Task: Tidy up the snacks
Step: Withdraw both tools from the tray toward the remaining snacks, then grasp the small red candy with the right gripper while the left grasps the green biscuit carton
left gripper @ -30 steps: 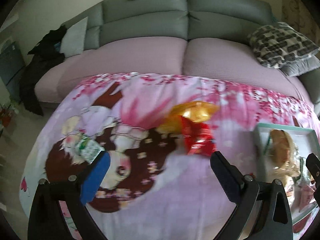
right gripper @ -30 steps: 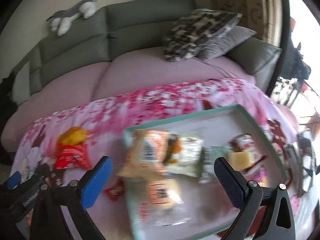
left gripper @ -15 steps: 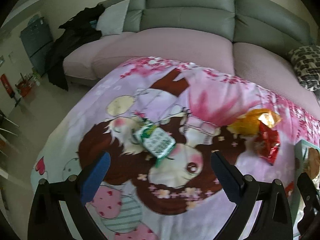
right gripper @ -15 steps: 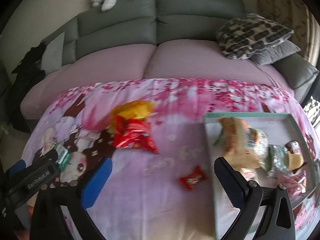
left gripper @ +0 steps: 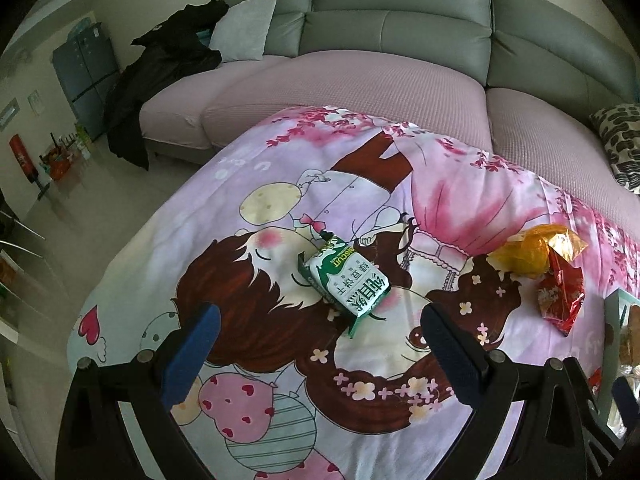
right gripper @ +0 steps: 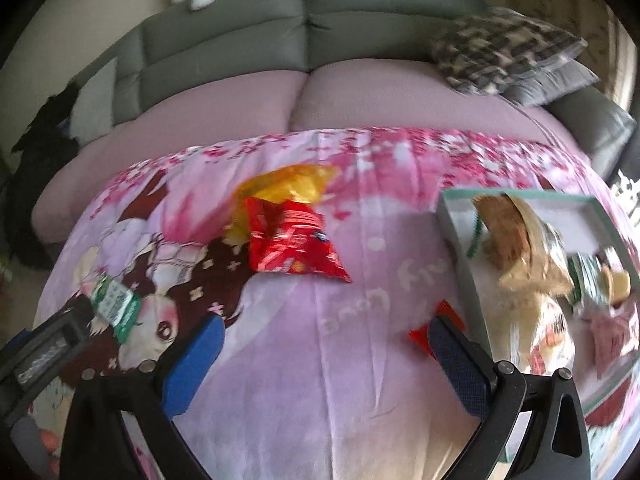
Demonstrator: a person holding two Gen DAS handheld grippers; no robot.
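Looking out along the left gripper (left gripper: 318, 344), both blue pads were spread wide apart and held nothing. Just past them, almost in the middle of the gap, lay the green biscuit pack (left gripper: 347, 280) flat on the cartoon blanket (left gripper: 256, 344). It was not touching either pad. Its long side ran on a slant, from far-left to near-right, so the pads would likely need a small turn to pinch it across its narrow way.

The right gripper (right gripper: 326, 346) was wide open and empty too. The small red candy (right gripper: 426, 334) lay beside its right pad, partly hidden behind it. The biscuit pack sat far off to that gripper's left side, so the left gripper was the nearer one for it.

Farther out lay the red snack bag (right gripper: 294, 246), with the yellow snack bag (right gripper: 286, 184) touching it from behind. Off to the right stood the green tray (right gripper: 454, 224), with some snacks already in it. Past the blanket was the sofa (left gripper: 400, 20).
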